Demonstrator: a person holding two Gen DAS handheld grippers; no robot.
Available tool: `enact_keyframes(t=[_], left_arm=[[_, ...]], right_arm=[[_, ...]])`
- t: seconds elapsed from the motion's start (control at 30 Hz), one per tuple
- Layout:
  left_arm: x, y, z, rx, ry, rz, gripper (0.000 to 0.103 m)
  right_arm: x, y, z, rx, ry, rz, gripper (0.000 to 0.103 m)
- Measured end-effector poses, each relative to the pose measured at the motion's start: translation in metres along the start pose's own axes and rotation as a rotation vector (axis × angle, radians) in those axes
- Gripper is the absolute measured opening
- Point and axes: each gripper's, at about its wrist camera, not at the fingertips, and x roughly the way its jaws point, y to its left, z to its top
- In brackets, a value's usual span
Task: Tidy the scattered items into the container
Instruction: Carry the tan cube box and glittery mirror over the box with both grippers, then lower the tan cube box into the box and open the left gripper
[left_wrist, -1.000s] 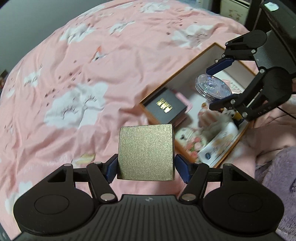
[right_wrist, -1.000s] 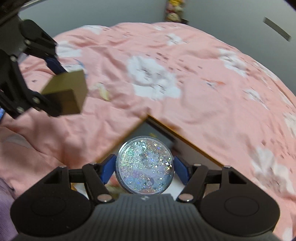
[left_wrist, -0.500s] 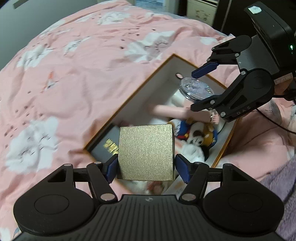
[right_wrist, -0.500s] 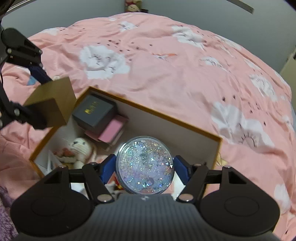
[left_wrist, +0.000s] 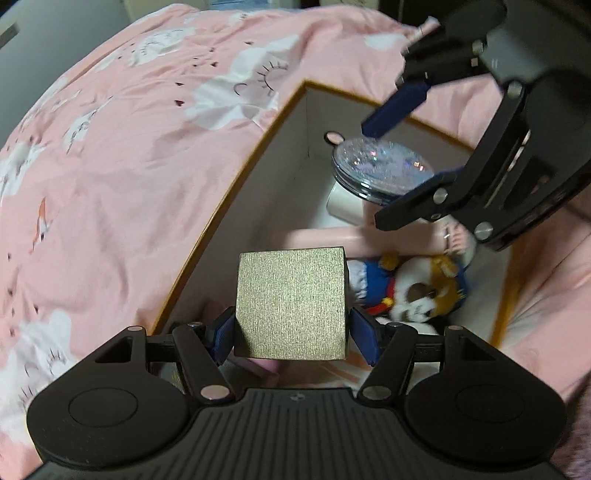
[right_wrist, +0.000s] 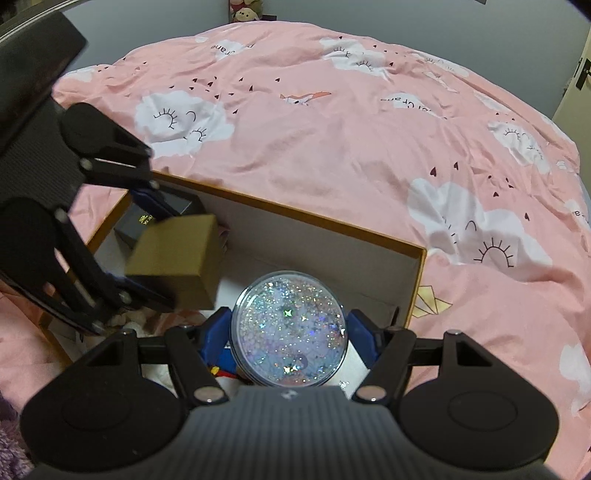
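My left gripper (left_wrist: 291, 328) is shut on a gold cube box (left_wrist: 291, 302) and holds it over the near end of the open orange-rimmed box (left_wrist: 229, 206). It also shows in the right wrist view (right_wrist: 177, 258). My right gripper (right_wrist: 290, 332) is shut on a round glitter disc (right_wrist: 290, 332) and holds it over the far end of the same box (right_wrist: 332, 225). The disc also shows in the left wrist view (left_wrist: 384, 166), between the right gripper's blue pads (left_wrist: 399, 107).
Inside the box lie a plush toy (left_wrist: 413, 288), a black case with gold print (right_wrist: 147, 218) and pink items (left_wrist: 332, 236). The box rests on a pink cloud-print duvet (right_wrist: 332, 129). A purple fuzzy fabric (right_wrist: 11, 446) lies at the near left.
Both grippers have moved in over the box with their loads. The gold cube is now above the box's near end and the disc is lower inside the far end.
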Motion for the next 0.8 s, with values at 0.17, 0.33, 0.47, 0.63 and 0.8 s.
enact_keyframes(t=[0.17,0.33,0.47,0.63,0.8], left_arm=[[0.026,0.000,0.008,0.079,0.042,0.031,0.075],[0.043,-0.012,0.012,0.192,0.048,0.058,0.074],[0.056,-0.023,0.011,0.292,0.056,0.089,0.073],[0.064,-0.028,0.005,0.321,0.013,0.086,0.071],[0.065,-0.024,-0.003,0.322,-0.033,0.074,0.071]], right_arm=[[0.009,-0.003,0.002,0.010,0.006,0.011,0.071],[0.015,-0.008,0.000,0.023,0.012,0.024,0.071],[0.017,-0.011,-0.003,0.032,0.017,0.032,0.071],[0.020,-0.015,-0.006,0.042,0.020,0.041,0.071],[0.025,-0.019,-0.007,0.050,0.025,0.049,0.071]])
